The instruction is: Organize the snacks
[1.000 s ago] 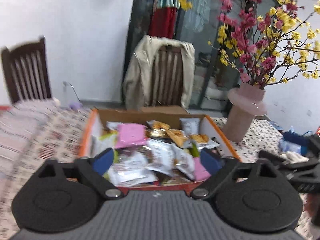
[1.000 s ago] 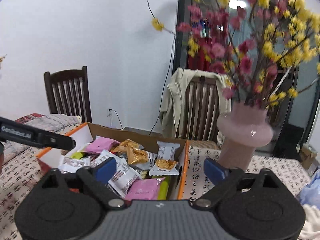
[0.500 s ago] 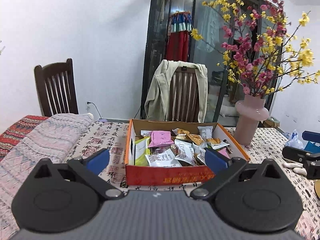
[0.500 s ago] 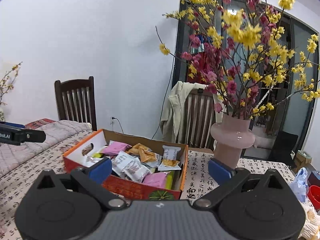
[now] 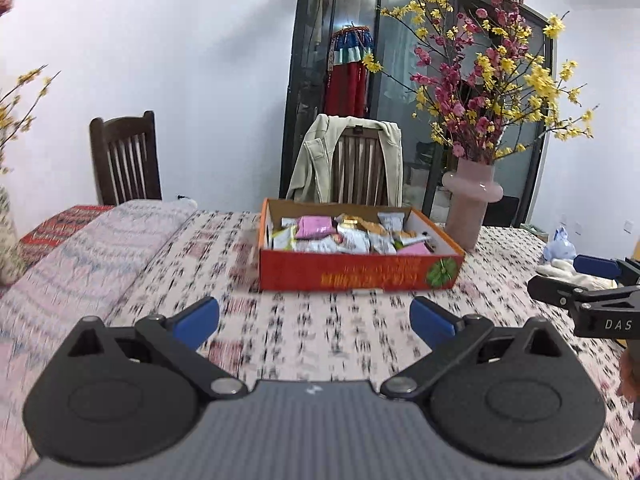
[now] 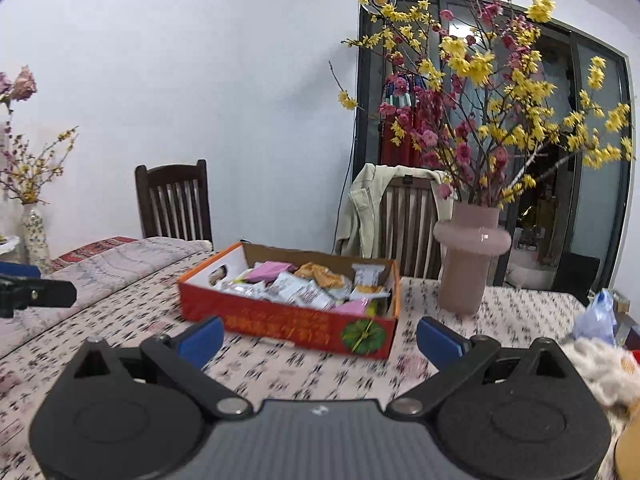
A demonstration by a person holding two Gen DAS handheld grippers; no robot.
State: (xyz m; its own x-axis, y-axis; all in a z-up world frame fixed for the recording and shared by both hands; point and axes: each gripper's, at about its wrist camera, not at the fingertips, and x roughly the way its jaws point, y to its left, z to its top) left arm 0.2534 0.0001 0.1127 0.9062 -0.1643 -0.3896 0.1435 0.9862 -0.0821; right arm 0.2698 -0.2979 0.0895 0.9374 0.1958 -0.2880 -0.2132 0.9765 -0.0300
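Both jaws gape empty — left gripper [image 5: 315,318] and right gripper [image 6: 319,336] well short of the snack box [image 5: 356,274]; a careless reach risks toppling the pink vase [image 6: 470,256] just beside it.

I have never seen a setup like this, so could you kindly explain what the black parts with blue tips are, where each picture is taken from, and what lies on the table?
There is no robot here: a person holds a two-finger claw in each hand, and a wide-angle camera on each looks forward along its fingers. One picture comes from the left claw, the other from the right claw. The blue tips are the finger pads. Both claws are open and hold nothing. Each camera also catches the other claw at its picture's edge. On the patterned tablecloth stands a red cardboard box full of wrapped snacks, with a pink vase of flowering branches beside it. Behind the table are two wooden chairs, one draped with a beige jacket.
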